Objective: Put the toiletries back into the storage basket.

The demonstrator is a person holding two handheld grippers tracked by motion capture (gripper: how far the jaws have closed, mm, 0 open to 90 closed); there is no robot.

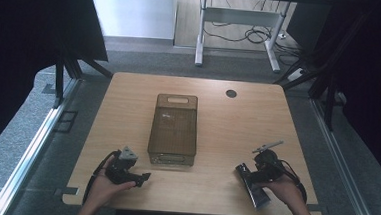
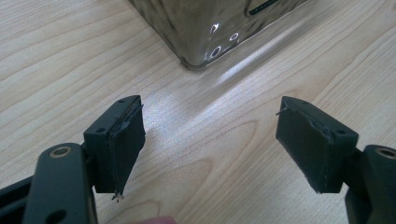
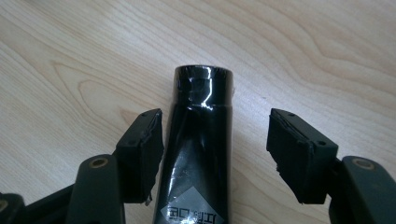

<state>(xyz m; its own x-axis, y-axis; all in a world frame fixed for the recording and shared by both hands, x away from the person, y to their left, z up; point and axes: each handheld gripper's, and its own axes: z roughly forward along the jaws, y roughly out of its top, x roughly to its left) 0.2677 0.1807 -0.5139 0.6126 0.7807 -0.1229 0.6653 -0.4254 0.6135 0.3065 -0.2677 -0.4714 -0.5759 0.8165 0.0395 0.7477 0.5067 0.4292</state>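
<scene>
High view, working left to right. Your left gripper (image 1: 141, 177) rests on the near left of the table (image 1: 128, 108), pointed right toward the near end of the smoke-tinted bin (image 1: 173, 129) that stands in the middle. Left gripper view: jaws stand wide apart, nothing between them, bare wood under them, and the bin's (image 2: 205, 28) rounded glossy corner sits just ahead.

Moving right, your right gripper (image 1: 252, 179) lies at the near right, over the black tube (image 1: 253, 186), which lies flat on the wood with its cap pointing toward the middle of the table and its crimped tail toward the near edge. Right gripper view: jaws apart and straddling the tube (image 3: 198, 154). The left pad (image 3: 142, 154) looks right against the tube's side or a hair off it; I cannot tell which. The right pad (image 3: 296, 154) stands clear with wood showing between. No squeeze on it, so count it as lying loose.

Handling, as I judge it:
- Light, likely a soft-walled cosmetic or paste tube; the body shows creases below the cap, so it will dent.
- Skin is glossy, so expect it to slide under the pads if you pinch lightly.
- Cap end is round and stiff, the best purchase sits at the shoulder just below the cap.
- Avoid the flat tail; it is thin and will fold or twist.
- Close gently across the width, centred, so the tube doesn't roll aside.
</scene>
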